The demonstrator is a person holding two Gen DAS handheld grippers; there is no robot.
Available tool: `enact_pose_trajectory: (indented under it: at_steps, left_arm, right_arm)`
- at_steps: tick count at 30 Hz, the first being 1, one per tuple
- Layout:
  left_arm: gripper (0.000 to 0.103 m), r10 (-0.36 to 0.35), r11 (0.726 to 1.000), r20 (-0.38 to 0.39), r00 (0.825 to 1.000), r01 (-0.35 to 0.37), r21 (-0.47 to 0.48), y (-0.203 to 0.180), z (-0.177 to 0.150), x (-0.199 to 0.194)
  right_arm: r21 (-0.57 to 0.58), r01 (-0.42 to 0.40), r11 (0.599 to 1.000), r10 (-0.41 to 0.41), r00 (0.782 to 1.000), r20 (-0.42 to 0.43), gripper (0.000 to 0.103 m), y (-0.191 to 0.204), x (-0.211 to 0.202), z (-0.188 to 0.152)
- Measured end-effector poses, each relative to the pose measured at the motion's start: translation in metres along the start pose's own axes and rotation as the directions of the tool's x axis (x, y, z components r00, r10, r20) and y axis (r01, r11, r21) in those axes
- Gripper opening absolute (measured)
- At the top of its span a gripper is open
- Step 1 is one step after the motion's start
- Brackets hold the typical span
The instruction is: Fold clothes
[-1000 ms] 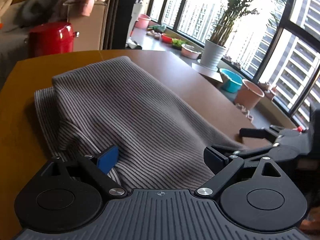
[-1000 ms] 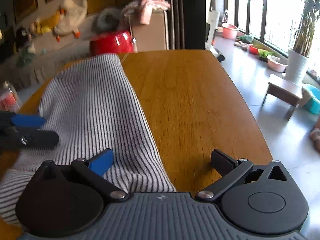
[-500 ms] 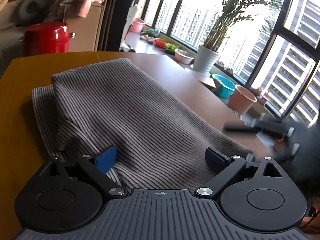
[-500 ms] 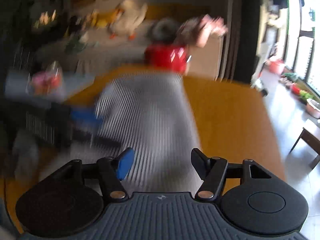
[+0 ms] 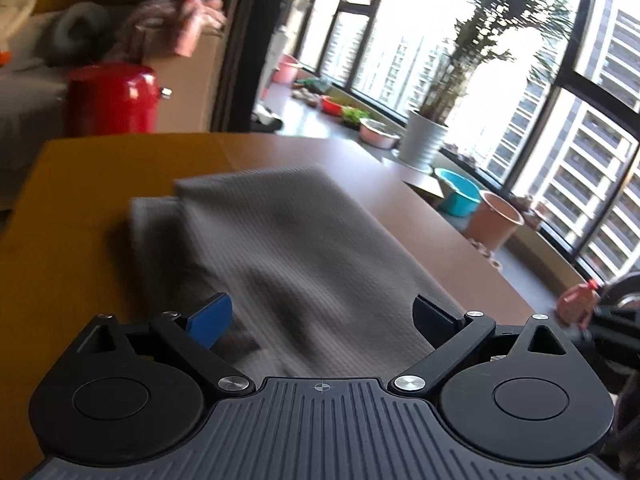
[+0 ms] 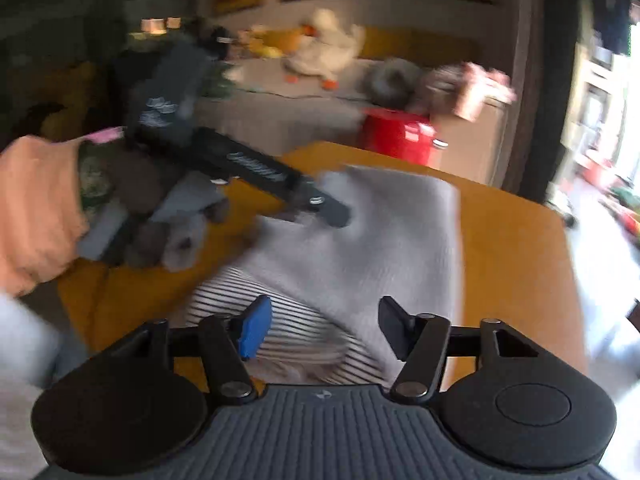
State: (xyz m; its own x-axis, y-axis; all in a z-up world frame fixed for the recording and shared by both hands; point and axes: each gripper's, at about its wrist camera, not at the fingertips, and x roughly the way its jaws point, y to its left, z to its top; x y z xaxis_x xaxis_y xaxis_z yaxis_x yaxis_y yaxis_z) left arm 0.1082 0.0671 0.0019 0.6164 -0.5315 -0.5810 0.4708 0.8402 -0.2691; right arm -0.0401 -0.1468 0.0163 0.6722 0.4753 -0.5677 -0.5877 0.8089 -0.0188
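Both grippers lifted back, striped garment (image 5: 304,248) beyond spread fingers (image 5: 212,316) (blurred)

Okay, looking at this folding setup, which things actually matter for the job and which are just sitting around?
Part of the job:
striped garment, lying folded on the wooden table
left gripper, open over the garment's near edge
right gripper, open over the cloth

Just lying about:
red pot
white planter
blue basin
terracotta pot
duck toy
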Motion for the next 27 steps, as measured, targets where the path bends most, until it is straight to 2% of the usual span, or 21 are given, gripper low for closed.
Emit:
enact_pose_trajectory:
  at_steps: [1,3,6,8,10,12,15,16,17,18,20,21,22,23,24,27]
  left_arm:
    - [0.100,0.013,1.000,0.006,1.000,-0.013,0.000,0.002,0.000,-0.006]
    - [0.100,0.030,1.000,0.013,0.999,-0.030,-0.002,0.004,-0.001,-0.014]
    - [0.100,0.047,0.999,0.011,0.999,-0.048,0.009,0.005,-0.001,-0.024]
    - [0.101,0.058,0.998,0.009,0.998,-0.058,0.024,0.005,-0.002,-0.030]
    - [0.101,0.068,0.997,0.007,0.998,-0.068,0.040,0.006,-0.004,-0.036]
    - [0.101,0.075,0.996,0.005,0.997,-0.075,0.053,0.009,-0.004,-0.040]
    - [0.101,0.074,0.993,0.018,0.997,-0.075,0.090,0.006,-0.007,-0.049]
    - [0.101,0.069,0.992,0.026,0.997,-0.071,0.109,0.003,-0.008,-0.052]
    - [0.101,0.061,0.989,0.031,0.998,-0.065,0.133,0.000,-0.009,-0.055]
    - [0.101,0.052,0.984,0.031,0.998,-0.056,0.167,-0.004,-0.011,-0.058]
    - [0.101,0.030,0.968,0.024,0.999,-0.036,0.248,-0.012,-0.016,-0.065]
    - [0.101,0.018,0.956,0.018,1.000,-0.022,0.294,-0.018,-0.020,-0.067]
    - [0.102,0.003,0.939,0.008,1.000,-0.006,0.344,-0.026,-0.025,-0.068]
    - [0.102,-0.008,0.920,-0.001,1.000,0.008,0.392,-0.033,-0.029,-0.068]
    - [0.102,-0.018,0.898,-0.012,1.000,0.021,0.440,-0.040,-0.035,-0.067]
    - [0.102,-0.014,0.829,-0.035,0.999,0.031,0.558,-0.059,-0.053,-0.058]
  right_arm:
    - [-0.019,-0.019,1.000,0.019,0.999,-0.026,0.051,0.006,0.009,-0.001]
    - [-0.054,-0.025,0.998,0.021,0.997,-0.073,0.054,0.017,0.030,-0.007]
    - [-0.144,-0.012,0.990,0.004,0.999,-0.052,0.056,0.027,0.033,-0.006]
    - [-0.191,-0.034,0.981,0.026,0.999,-0.043,0.068,0.029,0.023,-0.003]
    - [-0.284,-0.048,0.958,0.033,0.998,-0.056,0.073,0.035,0.017,-0.006]
    - [-0.374,-0.049,0.926,0.018,0.996,-0.086,0.073,0.044,0.019,-0.016]
    - [-0.470,0.006,0.883,-0.032,0.998,-0.047,0.074,0.057,0.030,-0.030]
    - [-0.468,0.020,0.883,-0.045,0.998,-0.043,0.063,0.058,0.034,-0.029]
    - [-0.439,0.019,0.898,-0.046,0.998,-0.051,0.056,0.056,0.038,-0.025]
    - [-0.360,-0.003,0.933,-0.024,0.997,-0.072,0.055,0.047,0.041,-0.019]
    - [-0.138,-0.064,0.988,0.049,0.993,-0.109,0.047,0.020,0.045,-0.003]
    - [-0.011,-0.100,0.995,0.098,0.988,-0.122,0.045,0.002,0.046,0.003]
    - [0.114,-0.136,0.984,0.150,0.980,-0.129,0.043,-0.016,0.047,0.007]
    - [0.238,-0.167,0.957,0.202,0.971,-0.129,0.042,-0.034,0.049,0.011]
    - [0.312,-0.189,0.931,0.238,0.963,-0.125,0.041,-0.046,0.050,0.012]
    - [0.365,-0.222,0.904,0.280,0.953,-0.113,0.042,-0.058,0.051,0.008]
